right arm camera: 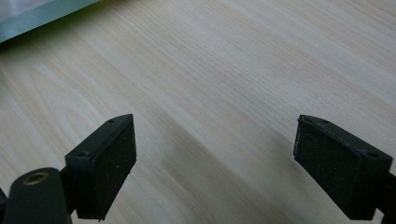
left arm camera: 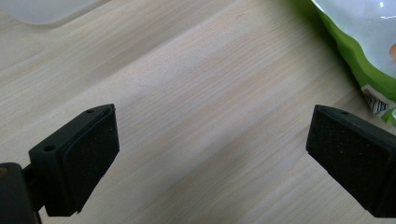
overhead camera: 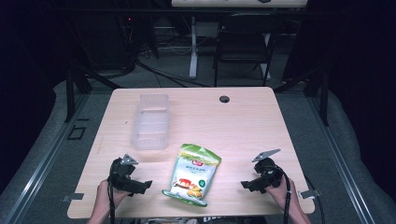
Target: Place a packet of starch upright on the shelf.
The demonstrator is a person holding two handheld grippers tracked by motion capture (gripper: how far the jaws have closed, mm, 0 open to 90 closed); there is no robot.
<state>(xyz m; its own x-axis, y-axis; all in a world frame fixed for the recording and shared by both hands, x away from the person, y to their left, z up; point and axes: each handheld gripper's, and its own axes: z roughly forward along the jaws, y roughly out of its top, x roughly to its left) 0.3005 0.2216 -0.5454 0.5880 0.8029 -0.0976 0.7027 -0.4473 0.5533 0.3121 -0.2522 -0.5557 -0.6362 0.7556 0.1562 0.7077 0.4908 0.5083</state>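
Both tools sit low on the pale wooden desk (overhead camera: 243, 121), one at each bottom corner of the high view. At lower left, the left tool (overhead camera: 145, 184) is held in the person's left hand (overhead camera: 108, 195), its jaws spread wide and gripping nothing, tips aimed toward the middle of the frame. At lower right, the right tool (overhead camera: 244, 185) is in the right hand (overhead camera: 281, 192), likewise released, with bare wood between its jaws and its tips facing left.

Between the two, at lower centre, a green and white snack pouch (overhead camera: 192, 175) lies flat on the desk, apart from both tools. It carries a small red logo near its top and an orange-yellow food picture lower down; the writing is too small to read. In the left gripper view the pouch's green edge (left arm camera: 359, 51) fills the upper right corner, with a barcode patch near the right pad (left arm camera: 348, 161). In the right gripper view its edge (right arm camera: 42, 16) crosses the upper left corner.

Up and left of the pouch, a clear plastic container (overhead camera: 150, 121) stands on the desk, well apart from the tools. A small dark grommet hole (overhead camera: 224, 99) sits near the desk's top edge. Beyond it, on the floor, a dark folding chair (overhead camera: 243, 44) stands.
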